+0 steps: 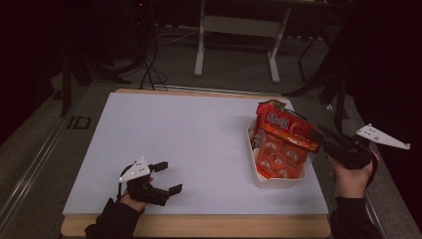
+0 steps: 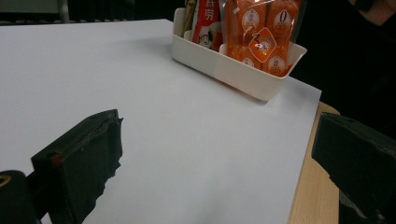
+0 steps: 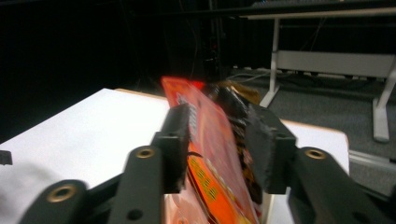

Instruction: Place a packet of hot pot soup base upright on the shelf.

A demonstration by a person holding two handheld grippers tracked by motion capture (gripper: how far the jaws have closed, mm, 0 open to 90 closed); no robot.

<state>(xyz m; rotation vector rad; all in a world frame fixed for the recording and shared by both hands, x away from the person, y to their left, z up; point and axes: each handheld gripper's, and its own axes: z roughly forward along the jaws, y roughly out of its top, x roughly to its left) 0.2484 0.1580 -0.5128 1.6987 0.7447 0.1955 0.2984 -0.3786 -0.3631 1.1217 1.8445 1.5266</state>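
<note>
A white tray stands at the right of the table and holds several snack packets. An orange packet with white circles stands upright in it. A red-orange packet leans tilted across the top. My right gripper reaches that packet from the right. In the right gripper view the red-orange packet stands between the jaws of the right gripper, which are far wider apart than the thin packet, so the gripper is open. My left gripper rests open and holds nothing near the front left.
A white sheet covers the wooden table. In the left gripper view the tray sits far ahead of the left gripper, near the sheet's corner. Desk legs and cables lie on the floor behind.
</note>
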